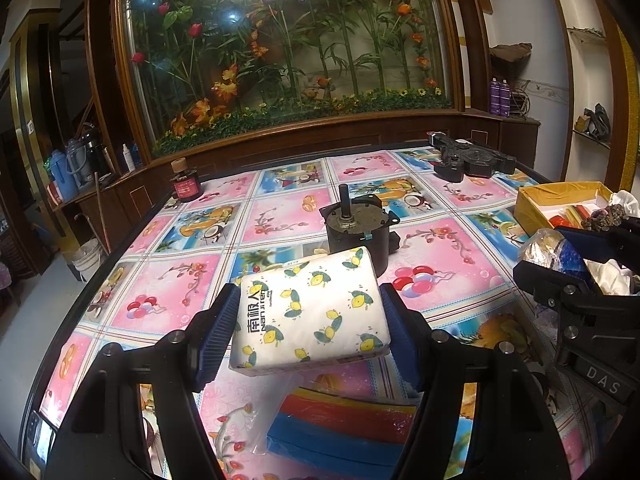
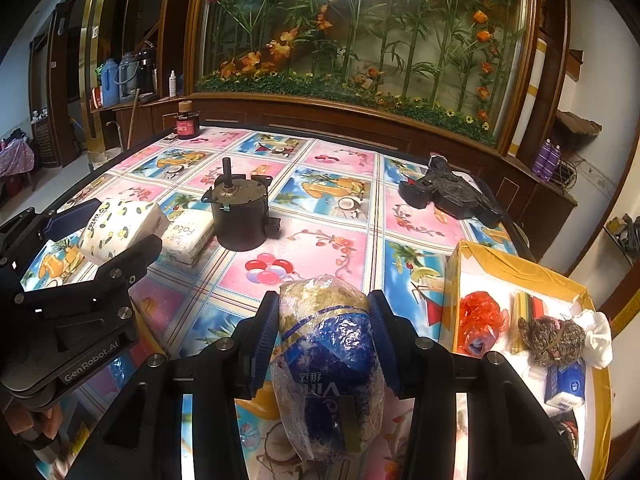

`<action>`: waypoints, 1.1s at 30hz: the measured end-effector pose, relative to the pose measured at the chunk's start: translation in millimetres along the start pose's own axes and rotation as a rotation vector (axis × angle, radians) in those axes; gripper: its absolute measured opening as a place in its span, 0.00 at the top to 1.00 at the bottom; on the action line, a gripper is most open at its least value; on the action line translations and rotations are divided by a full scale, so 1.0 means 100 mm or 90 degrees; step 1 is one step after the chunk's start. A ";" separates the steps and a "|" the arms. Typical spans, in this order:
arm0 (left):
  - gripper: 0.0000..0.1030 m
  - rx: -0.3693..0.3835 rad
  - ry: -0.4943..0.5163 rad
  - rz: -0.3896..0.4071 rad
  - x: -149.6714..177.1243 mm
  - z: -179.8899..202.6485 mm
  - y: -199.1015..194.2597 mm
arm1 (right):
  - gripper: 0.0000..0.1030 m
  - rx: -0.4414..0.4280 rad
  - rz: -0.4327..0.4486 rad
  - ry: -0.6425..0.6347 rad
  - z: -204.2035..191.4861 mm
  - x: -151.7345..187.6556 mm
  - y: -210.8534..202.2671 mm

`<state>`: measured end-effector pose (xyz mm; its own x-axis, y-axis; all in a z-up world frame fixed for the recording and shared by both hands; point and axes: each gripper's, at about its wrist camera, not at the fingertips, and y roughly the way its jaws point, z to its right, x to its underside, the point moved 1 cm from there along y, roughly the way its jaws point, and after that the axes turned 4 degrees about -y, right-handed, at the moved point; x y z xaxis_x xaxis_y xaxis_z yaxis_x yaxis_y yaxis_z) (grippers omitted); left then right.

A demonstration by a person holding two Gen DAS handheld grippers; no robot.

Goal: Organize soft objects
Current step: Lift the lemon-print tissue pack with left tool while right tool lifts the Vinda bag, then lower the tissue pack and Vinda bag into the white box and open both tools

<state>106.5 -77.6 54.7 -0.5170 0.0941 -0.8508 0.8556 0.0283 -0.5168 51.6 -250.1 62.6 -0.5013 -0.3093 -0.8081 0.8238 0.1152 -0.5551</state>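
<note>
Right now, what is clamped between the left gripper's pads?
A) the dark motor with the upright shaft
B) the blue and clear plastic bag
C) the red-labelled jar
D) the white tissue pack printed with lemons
D: the left gripper has its blue pads pressed on both sides of the lemon-print tissue pack, lifted off the tablecloth; the plastic bag sits in the right gripper.

The left gripper [image 1: 310, 320] points forward and downward, its blue-padded jaws pressed against the two long sides of a tissue pack [image 1: 312, 312] held clear above the surface [image 1: 280, 216]. Beside it, the right gripper [image 2: 324, 340] tilts downward likewise, jaws clamped on a crinkled plastic-wrapped bundle [image 2: 328, 364]. Fingers [image 2: 36, 420] of the person's left hand curl around the left gripper's handle.
</note>
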 end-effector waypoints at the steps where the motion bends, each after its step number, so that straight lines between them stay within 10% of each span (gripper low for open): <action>1: 0.33 0.000 -0.002 -0.001 0.00 -0.01 -0.01 | 0.57 -0.001 0.001 0.001 0.00 0.00 -0.01; 14: 0.33 0.120 -0.098 -0.019 -0.13 0.47 -0.24 | 0.57 0.021 0.052 0.129 0.75 0.01 -0.30; 33: 0.33 0.326 0.067 -0.087 -0.10 2.23 -0.50 | 0.56 0.089 -0.038 0.329 2.13 0.57 -0.37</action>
<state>63.0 -301.7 67.5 -0.5951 0.2228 -0.7722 0.6456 -0.4396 -0.6244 48.6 -473.0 78.9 -0.5840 0.1982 -0.7872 0.7997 -0.0262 -0.5998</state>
